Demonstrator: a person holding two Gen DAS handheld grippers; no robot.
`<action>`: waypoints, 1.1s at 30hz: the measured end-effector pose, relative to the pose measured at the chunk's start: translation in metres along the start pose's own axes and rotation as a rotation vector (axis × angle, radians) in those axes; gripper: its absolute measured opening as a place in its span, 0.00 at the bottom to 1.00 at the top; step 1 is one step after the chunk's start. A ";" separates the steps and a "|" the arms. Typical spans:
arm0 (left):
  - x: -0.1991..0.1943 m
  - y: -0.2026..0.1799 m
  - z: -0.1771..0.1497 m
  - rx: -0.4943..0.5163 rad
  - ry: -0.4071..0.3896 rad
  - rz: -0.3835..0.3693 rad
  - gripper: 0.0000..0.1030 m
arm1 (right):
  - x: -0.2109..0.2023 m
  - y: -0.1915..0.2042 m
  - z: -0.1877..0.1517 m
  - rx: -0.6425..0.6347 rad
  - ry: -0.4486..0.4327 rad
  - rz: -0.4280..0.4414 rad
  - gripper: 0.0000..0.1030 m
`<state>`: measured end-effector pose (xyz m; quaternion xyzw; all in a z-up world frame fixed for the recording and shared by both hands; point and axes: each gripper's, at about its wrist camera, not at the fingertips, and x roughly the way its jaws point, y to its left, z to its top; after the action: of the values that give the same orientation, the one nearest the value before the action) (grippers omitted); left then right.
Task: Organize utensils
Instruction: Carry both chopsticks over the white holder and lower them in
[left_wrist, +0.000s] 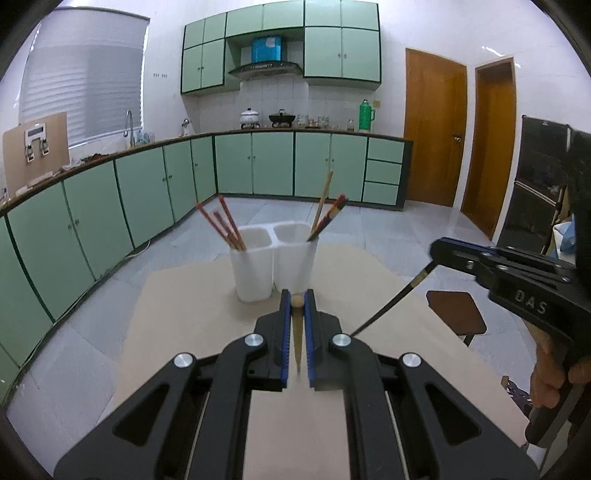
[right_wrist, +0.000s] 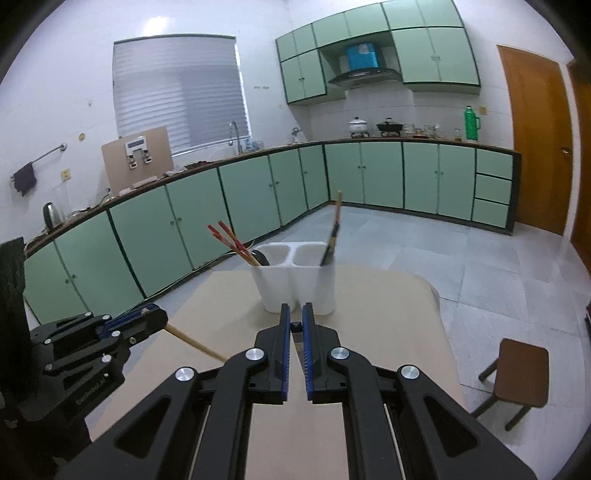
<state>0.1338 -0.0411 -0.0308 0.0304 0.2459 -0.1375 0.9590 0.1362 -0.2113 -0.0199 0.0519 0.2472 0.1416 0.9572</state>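
A white two-compartment utensil holder (left_wrist: 273, 258) stands on the beige table (left_wrist: 192, 306); it also shows in the right wrist view (right_wrist: 295, 280). Red chopsticks (left_wrist: 223, 225) lean in its left compartment, a bamboo and dark chopsticks (left_wrist: 325, 210) in the right. My left gripper (left_wrist: 297, 295) is shut on a light wooden chopstick (left_wrist: 297, 332), held just before the holder. My right gripper (right_wrist: 295, 314) is shut on a black chopstick (left_wrist: 391, 306), whose tip shows between the pads (right_wrist: 295, 326). The left gripper (right_wrist: 147, 319) shows in the right wrist view with its wooden chopstick (right_wrist: 195, 343).
A brown stool (right_wrist: 521, 373) stands right of the table. Green cabinets (left_wrist: 147, 195) line the walls. Wooden doors (left_wrist: 432, 129) are at the right.
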 end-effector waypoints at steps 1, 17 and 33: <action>-0.001 0.000 0.002 0.000 -0.003 -0.005 0.06 | 0.002 0.000 0.004 0.001 0.005 0.010 0.06; -0.010 0.013 0.060 0.039 -0.134 -0.015 0.06 | 0.003 0.013 0.090 -0.026 -0.051 0.125 0.06; 0.059 0.023 0.158 0.068 -0.245 0.042 0.06 | 0.075 0.011 0.193 -0.091 -0.231 -0.022 0.06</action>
<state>0.2627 -0.0536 0.0792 0.0508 0.1213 -0.1286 0.9829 0.2906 -0.1837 0.1155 0.0215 0.1292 0.1351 0.9821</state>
